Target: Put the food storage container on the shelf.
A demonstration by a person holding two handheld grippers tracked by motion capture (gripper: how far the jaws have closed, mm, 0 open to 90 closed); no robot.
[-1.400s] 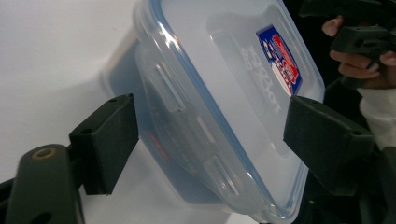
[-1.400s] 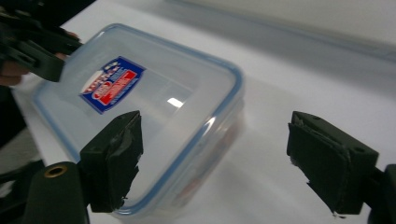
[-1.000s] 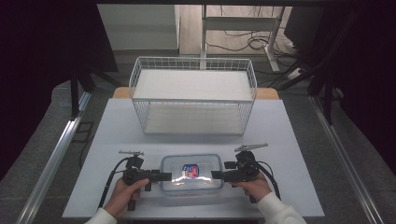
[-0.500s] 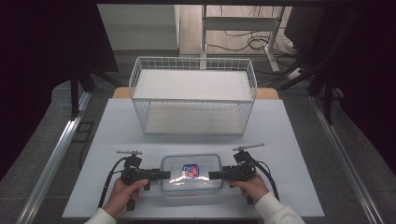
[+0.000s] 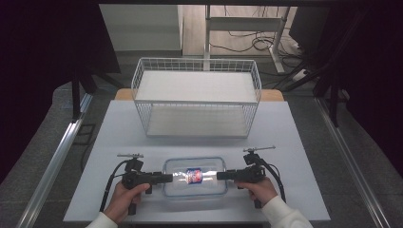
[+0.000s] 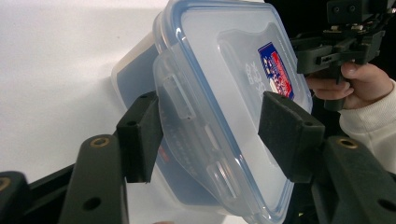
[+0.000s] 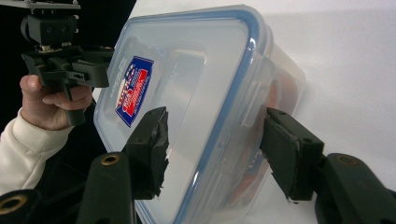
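Observation:
A clear plastic container [image 5: 180, 185] with a blue-rimmed lid and a red and blue label lies on the white table near its front edge. My left gripper [image 5: 170, 177] is at its left end. In the left gripper view the jaws have just been closing, and the left gripper [image 6: 210, 123] has its pads on the end latch and lid edge of the container [image 6: 215, 56]. My right gripper [image 5: 219, 175] is at the right end. Its jaws have also been closing. The right gripper [image 7: 210, 147] straddles the other latch of the container [image 7: 196, 70], with a little room left at the pads.
A white wire basket [image 5: 197, 101] with a shelf stands at the back middle of the table [image 5: 294, 142]. Metal rails run along both sides on the floor. A desk frame and cables lie beyond the far edge.
Both pairs of jaws have narrowed around the ends of the container. The hands and the container are where they were.

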